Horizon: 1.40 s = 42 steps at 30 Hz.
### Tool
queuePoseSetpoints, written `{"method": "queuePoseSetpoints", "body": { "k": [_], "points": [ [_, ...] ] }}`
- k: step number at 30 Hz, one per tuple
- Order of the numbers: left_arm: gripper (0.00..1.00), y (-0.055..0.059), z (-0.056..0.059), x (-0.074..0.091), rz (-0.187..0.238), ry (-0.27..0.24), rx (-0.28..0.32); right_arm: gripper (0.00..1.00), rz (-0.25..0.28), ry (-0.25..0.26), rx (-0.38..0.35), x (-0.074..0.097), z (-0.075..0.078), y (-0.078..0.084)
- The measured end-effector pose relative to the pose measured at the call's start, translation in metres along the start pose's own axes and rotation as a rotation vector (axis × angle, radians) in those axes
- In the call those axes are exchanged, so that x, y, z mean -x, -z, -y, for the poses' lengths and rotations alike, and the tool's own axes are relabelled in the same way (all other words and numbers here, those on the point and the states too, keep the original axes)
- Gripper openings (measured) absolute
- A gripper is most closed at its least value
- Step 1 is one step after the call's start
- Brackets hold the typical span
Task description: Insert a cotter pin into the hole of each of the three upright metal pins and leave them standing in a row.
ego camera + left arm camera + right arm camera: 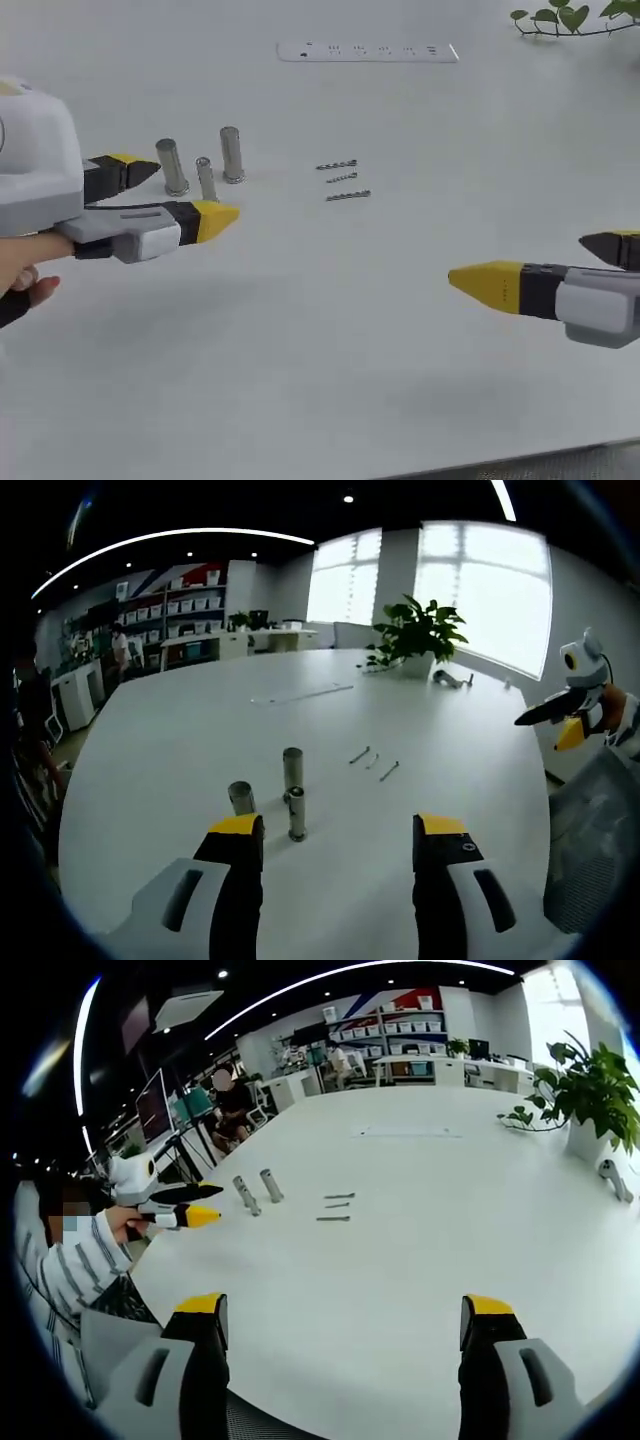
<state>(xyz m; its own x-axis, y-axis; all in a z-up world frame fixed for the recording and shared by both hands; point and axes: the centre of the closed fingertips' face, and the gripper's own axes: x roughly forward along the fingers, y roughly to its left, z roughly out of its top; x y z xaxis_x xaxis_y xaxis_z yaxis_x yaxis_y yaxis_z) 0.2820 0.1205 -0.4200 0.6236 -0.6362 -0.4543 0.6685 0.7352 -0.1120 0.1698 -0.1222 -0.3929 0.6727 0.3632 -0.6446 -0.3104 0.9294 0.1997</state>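
Three upright metal pins stand close together on the white table: one at the left [172, 167], a thinner one in the middle [206, 180], one behind [232, 155]. To their right lie three cotter pins [341, 179] side by side. My left gripper [190, 195] is open and empty, with its tips right beside the metal pins [294, 790]. The cotter pins [372, 762] lie beyond them. My right gripper [525, 262] hovers open and empty at the right, well away from the cotter pins [335, 1207] and the metal pins [256, 1190].
A white power strip [368, 51] lies at the far side of the table. A potted plant [575, 18] is at the far right corner. The table's front edge [520, 462] runs along the bottom right. A person's hand [25, 275] holds the left gripper.
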Motion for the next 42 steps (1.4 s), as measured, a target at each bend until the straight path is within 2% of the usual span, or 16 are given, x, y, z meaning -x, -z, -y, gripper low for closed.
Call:
{"method": "queuePoseSetpoints", "body": {
  "k": [2,7,11,16,20,23,26,28,30,32,35,38,42],
  "points": [
    [0.5,0.0,-0.002,-0.005,-0.01,-0.002,-0.005,0.95,-0.002,-0.002,0.0,-0.001,0.0,0.0],
    [0.49,0.004,-0.01,-0.016,-0.031,-0.009,-0.004,0.95,-0.005,-0.004,0.003,-0.001,0.0,0.001],
    [0.42,0.01,-0.014,-0.026,-0.052,-0.01,0.01,0.95,0.001,-0.015,0.0,-0.002,-0.002,0.0],
    [0.42,0.016,-0.019,-0.037,-0.078,-0.025,0.002,0.95,-0.004,-0.02,0.001,-0.003,-0.002,0.001],
    [0.39,0.025,-0.025,-0.042,-0.117,-0.048,-0.031,0.95,-0.009,-0.027,0.0,-0.005,-0.002,0.001],
    [0.36,0.03,-0.025,-0.047,-0.132,-0.044,-0.027,0.95,-0.013,-0.032,0.006,-0.006,-0.001,0.001],
    [0.31,0.029,-0.025,-0.05,-0.124,-0.041,-0.018,0.95,-0.013,-0.037,0.004,-0.008,0.0,0.0],
    [0.29,0.028,-0.027,-0.052,-0.118,-0.055,-0.013,0.95,-0.015,-0.041,0.004,-0.009,0.0,-0.001],
    [0.29,0.024,-0.03,-0.055,-0.094,-0.074,0.011,0.94,-0.013,-0.048,0.009,-0.01,-0.001,-0.002],
    [0.27,0.023,-0.031,-0.059,-0.089,-0.08,0.0,0.94,-0.009,-0.056,0.02,-0.01,-0.003,-0.003],
    [0.16,0.026,-0.029,-0.062,-0.093,-0.07,0.017,0.94,-0.007,-0.06,0.026,-0.01,-0.003,-0.005],
    [0.15,0.03,-0.031,-0.065,-0.102,-0.088,0.01,0.94,-0.004,-0.061,0.025,-0.01,-0.003,-0.006],
    [0.06,0.032,-0.034,-0.065,-0.106,-0.105,0.008,0.94,-0.003,-0.059,0.024,-0.008,-0.001,-0.005]
  ]
}}
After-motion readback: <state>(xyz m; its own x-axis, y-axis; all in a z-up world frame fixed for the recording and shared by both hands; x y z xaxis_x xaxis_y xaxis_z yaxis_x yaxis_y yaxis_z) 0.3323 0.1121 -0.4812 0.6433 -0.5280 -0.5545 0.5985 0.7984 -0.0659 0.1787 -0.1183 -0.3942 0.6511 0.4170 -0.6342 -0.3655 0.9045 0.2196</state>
